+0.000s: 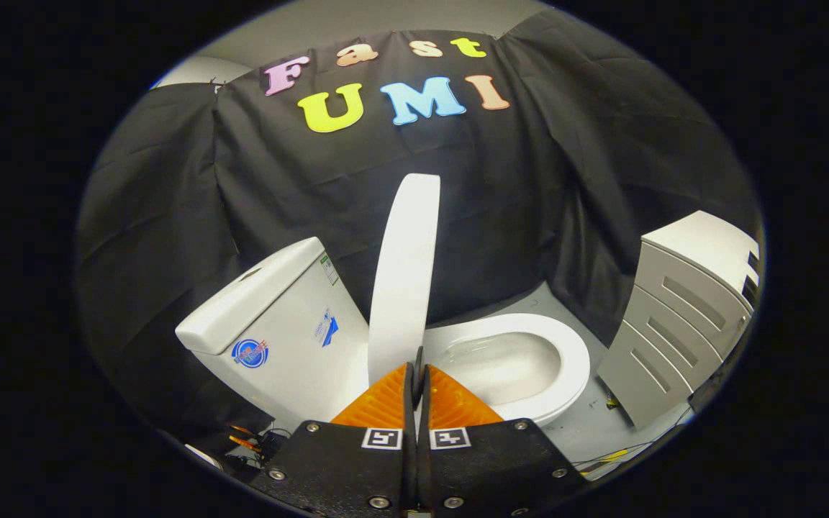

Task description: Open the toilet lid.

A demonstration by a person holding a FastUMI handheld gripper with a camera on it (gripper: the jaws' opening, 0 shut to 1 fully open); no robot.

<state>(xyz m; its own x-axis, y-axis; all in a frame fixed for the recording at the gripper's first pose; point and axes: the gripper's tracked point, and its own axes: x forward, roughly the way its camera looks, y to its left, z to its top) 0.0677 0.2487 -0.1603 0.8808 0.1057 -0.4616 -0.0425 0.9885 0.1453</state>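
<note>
The white toilet lid (pixel 406 277) stands raised, nearly upright and seen edge-on, just beyond my fingertips. To its right the white seat (pixel 574 352) lies flat around the bare bowl (pixel 508 363). To its left is the white cistern (pixel 278 324) with blue stickers on its side. My gripper (pixel 418 370) is shut, its two fingers pressed together with nothing between them. Its tips sit close to the lid's lower edge near the hinge; whether they touch it I cannot tell.
A grey cabinet with slatted drawer fronts (pixel 681 316) stands to the right of the toilet. Cables (pixel 605 460) lie on the pale floor (pixel 587 424) by it, and more wires (pixel 249 439) sit below the cistern. Black cloth walls close in behind.
</note>
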